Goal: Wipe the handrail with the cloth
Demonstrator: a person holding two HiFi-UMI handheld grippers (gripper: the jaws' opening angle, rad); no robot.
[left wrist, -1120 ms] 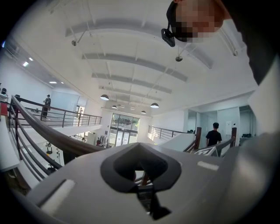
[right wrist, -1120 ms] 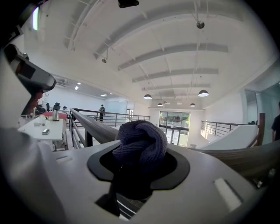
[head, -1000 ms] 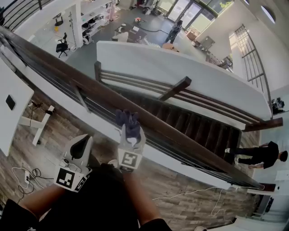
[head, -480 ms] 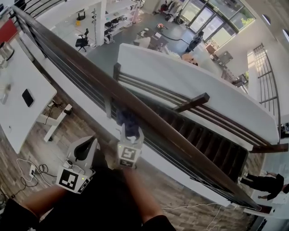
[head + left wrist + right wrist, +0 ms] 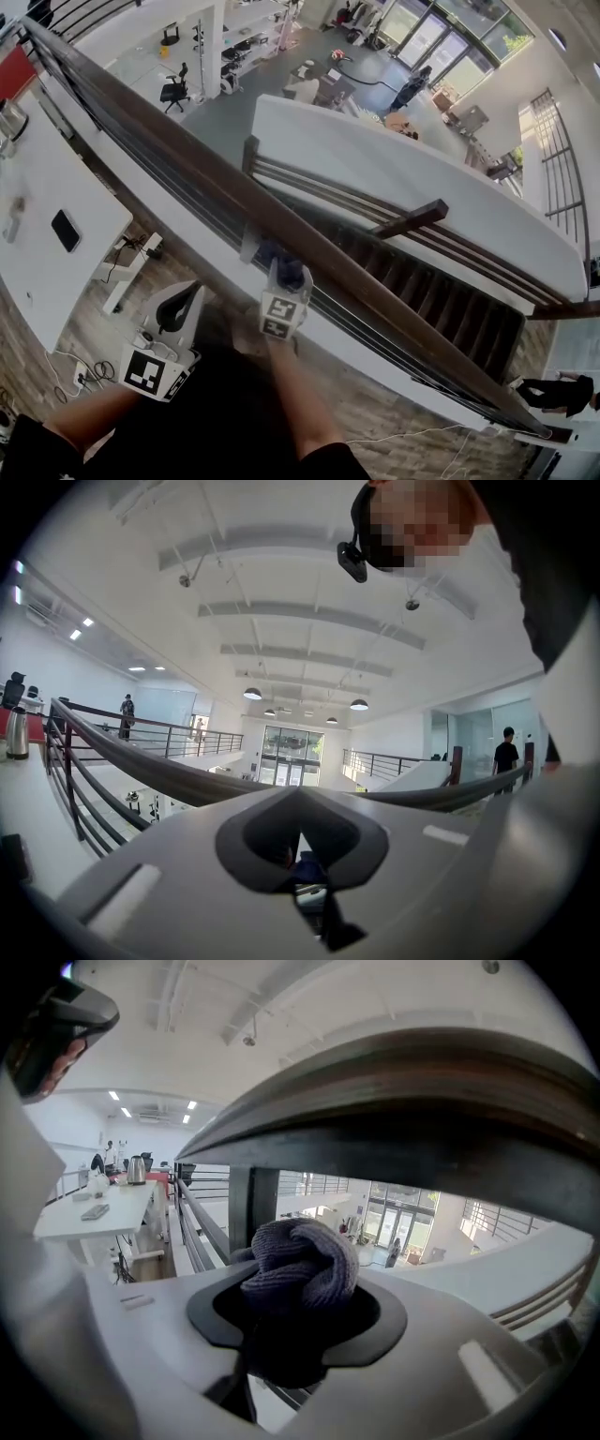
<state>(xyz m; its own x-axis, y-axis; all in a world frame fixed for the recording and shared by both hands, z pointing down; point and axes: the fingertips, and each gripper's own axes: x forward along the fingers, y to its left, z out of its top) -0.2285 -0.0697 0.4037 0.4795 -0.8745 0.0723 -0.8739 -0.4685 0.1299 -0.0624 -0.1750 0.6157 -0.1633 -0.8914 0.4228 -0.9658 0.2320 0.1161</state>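
A dark brown wooden handrail point(image 5: 187, 159) runs from upper left to lower right above thin metal bars. My right gripper point(image 5: 284, 269) is shut on a bunched dark blue-grey knit cloth point(image 5: 277, 253), held at the rail's near underside beside an upright post point(image 5: 249, 244). In the right gripper view the cloth point(image 5: 302, 1265) bulges out of the jaws, with the handrail point(image 5: 422, 1101) arching close above it and the post point(image 5: 251, 1206) just behind. My left gripper point(image 5: 176, 305) hangs lower left, off the rail, jaws together and holding nothing. The left gripper view shows the handrail point(image 5: 141, 761) beyond its tips.
A white desk point(image 5: 37, 187) with a phone point(image 5: 66, 230) stands at the left, cables under it. Past the rail a staircase point(image 5: 422, 272) drops to a lower floor. A person point(image 5: 553, 394) stands at the bottom right. A kettle point(image 5: 137, 1168) sits on the desk.
My right gripper with the cloth has slid along the rail toward the upright post and dropped from the rail's top to its near underside. The left gripper has kept its place.
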